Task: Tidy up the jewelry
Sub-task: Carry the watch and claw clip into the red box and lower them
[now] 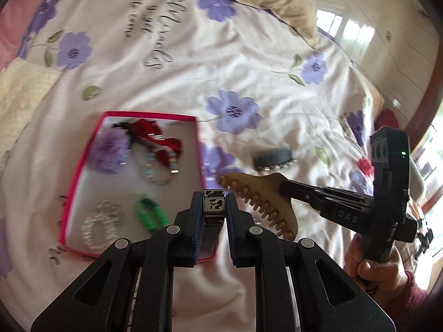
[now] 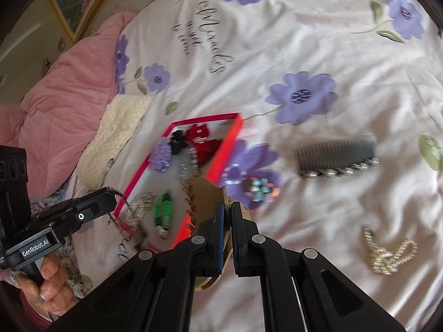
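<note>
2 grippers hold things: the left gripper [image 1: 213,207] pinches a speckled clip [image 1: 213,204] above the pink box [image 1: 74,174]; the right gripper [image 2: 227,215], closed, grips a tan comb [image 2: 205,197] just beside that box's edge.

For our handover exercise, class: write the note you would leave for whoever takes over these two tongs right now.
Left tongs: shut on a small black-and-white speckled clip, held over the pink tray's near edge.
Right tongs: shut on the tan claw clip, beside the tray's right wall.
Done, already in the tray: purple scrunchie, red bow, bead bracelet, green clip, clear bead bracelet.
Left: drop both held clips into the tray, then collect from the bedspread the grey comb, the small coloured bead piece and the pearly chain.
</note>
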`<state>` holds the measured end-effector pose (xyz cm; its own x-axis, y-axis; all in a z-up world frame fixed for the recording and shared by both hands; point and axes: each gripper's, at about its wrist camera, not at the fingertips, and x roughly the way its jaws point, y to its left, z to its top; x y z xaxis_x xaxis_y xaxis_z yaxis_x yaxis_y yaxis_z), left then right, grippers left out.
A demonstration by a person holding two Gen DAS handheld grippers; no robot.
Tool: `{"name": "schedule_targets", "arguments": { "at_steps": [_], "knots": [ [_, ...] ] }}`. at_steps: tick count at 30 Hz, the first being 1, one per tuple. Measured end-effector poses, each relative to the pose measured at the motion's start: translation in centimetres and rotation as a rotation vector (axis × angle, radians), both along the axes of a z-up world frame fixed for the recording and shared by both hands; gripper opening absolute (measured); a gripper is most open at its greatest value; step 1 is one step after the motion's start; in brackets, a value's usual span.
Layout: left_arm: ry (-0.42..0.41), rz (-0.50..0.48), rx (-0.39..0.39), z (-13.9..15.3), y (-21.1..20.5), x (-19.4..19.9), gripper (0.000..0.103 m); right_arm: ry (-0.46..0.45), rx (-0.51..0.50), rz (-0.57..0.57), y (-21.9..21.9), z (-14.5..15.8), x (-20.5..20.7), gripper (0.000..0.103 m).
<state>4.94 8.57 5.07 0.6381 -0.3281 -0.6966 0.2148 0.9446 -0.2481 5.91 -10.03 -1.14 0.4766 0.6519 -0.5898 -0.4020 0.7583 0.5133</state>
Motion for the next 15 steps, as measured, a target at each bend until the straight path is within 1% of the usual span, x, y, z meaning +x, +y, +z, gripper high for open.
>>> {"name": "schedule_targets", "arguments": {
  "at_steps": [7, 15],
  "knots": [
    [0.028, 0.086, -0.004, -1.3, 4.3, 0.5, 0.014, -0.018, -0.006, 0.062, 4.7, 0.8, 0.4, 0.004],
    [0.072, 0.137, -0.019, -3.5, 6.7, 1.5, 0.014, 0.001, -0.013, 0.087, 8.6, -0.1, 2.1, 0.004]
  ]
}}
